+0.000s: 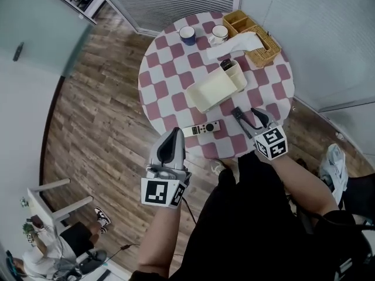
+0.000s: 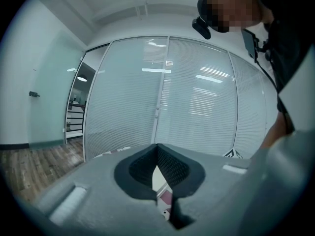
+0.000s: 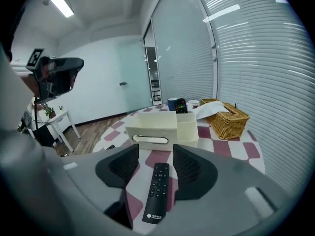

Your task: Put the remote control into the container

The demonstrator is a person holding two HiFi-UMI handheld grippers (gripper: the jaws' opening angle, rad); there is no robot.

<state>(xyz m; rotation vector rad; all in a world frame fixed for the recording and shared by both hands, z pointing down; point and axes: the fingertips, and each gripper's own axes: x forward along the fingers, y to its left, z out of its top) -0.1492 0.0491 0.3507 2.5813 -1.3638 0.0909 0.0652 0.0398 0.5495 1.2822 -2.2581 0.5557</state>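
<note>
1. The black remote control (image 3: 157, 193) lies flat on the checkered tablecloth (image 3: 221, 144), near the table's 5 o'clock rim (head view).
2. The right gripper (image 3: 155, 155) straddles it, jaws apart, pads clear of its sides.
3. The cream container (image 3: 162, 127) sits at its 12 o'clock, with a second remote (image 3: 181, 105) standing in the side compartment.
4. The left gripper (image 1: 173, 134), jaws together and empty, hangs at 7 o'clock.

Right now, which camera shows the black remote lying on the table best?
The right gripper view: the black remote lies whole inside the open right tool, buttons visible. The head view shows it small, from above. The left gripper view misses it.
</note>
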